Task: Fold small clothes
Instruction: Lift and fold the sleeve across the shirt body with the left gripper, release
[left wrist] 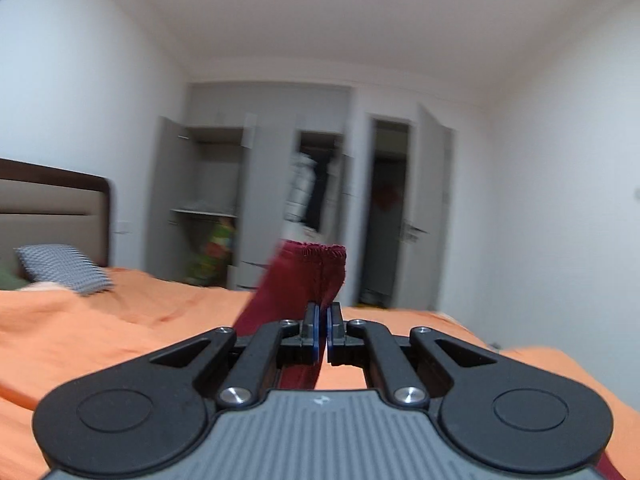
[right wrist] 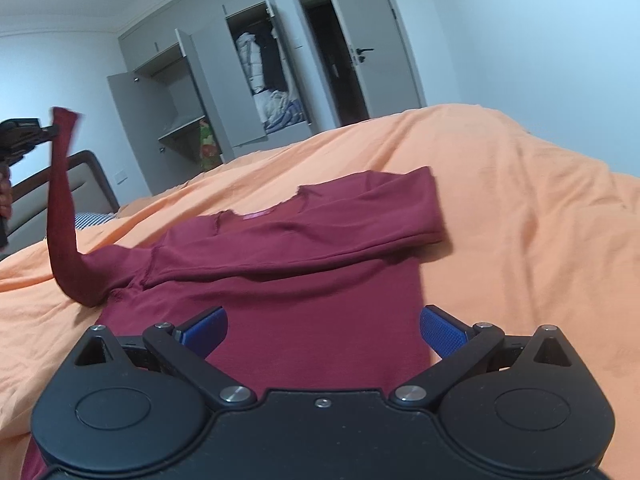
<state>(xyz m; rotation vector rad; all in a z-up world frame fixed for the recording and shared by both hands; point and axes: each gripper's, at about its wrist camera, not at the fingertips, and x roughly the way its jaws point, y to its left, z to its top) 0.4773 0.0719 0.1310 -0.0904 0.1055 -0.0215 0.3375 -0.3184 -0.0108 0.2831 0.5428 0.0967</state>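
One sleeve cuff (left wrist: pixel 316 264) of the dark red long-sleeved cotton top (right wrist: pixel 304 280) is pinched high by the left gripper (left wrist: pixel 323 330), ready for folding inward; the right gripper (right wrist: pixel 323 330) hovers, fingers spread wide.

Motion blurs the wardrobe (left wrist: pixel 248 200); the shirt's (right wrist: pixel 304 280) hem is hidden.

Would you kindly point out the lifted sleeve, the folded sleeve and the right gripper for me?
lifted sleeve (right wrist: pixel 60 208): right wrist view, mid-length of the raised sleeve.
folded sleeve (right wrist: pixel 360 216): right wrist view, middle of the sleeve lying across the chest.
right gripper (right wrist: pixel 323 330): right wrist view, midway between its open blue fingertips.
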